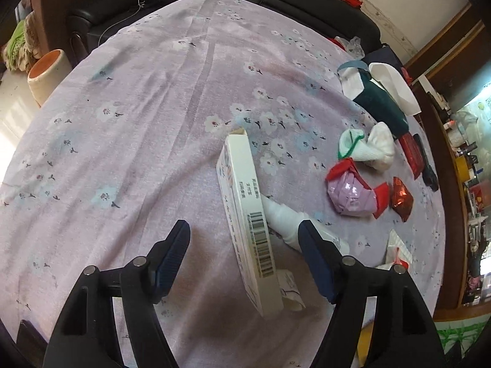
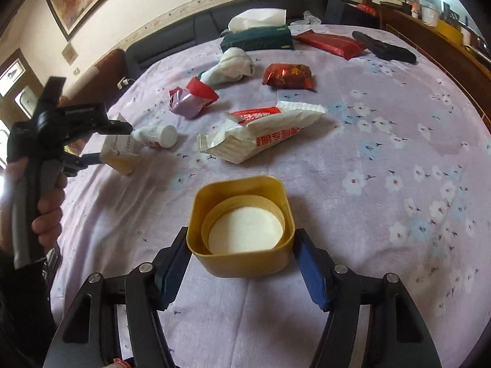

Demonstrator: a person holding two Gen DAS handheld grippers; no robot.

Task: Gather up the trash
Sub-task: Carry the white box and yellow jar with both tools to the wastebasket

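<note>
In the left wrist view my left gripper [image 1: 244, 245] is open, its jaws wide on either side of a flat white box with a barcode [image 1: 245, 224] that lies on the purple floral cloth [image 1: 138, 107]. A small white bottle [image 1: 294, 224] lies against the box by the right finger. In the right wrist view my right gripper [image 2: 241, 263] is shut on a yellow square cap [image 2: 242, 227], held just above the cloth. That view also shows the left gripper [image 2: 104, 144] around the white box [image 2: 119, 153] at the left.
On the cloth lie a white snack bag [image 2: 264, 135], a purple and red wrapper [image 2: 191, 98], a red foil packet [image 2: 288, 75], a crumpled white tissue [image 2: 233, 66], a green tissue box [image 2: 257, 38], a red pouch [image 2: 331, 43] and a black case [image 2: 383, 47]. A dark sofa [image 2: 184, 30] is behind.
</note>
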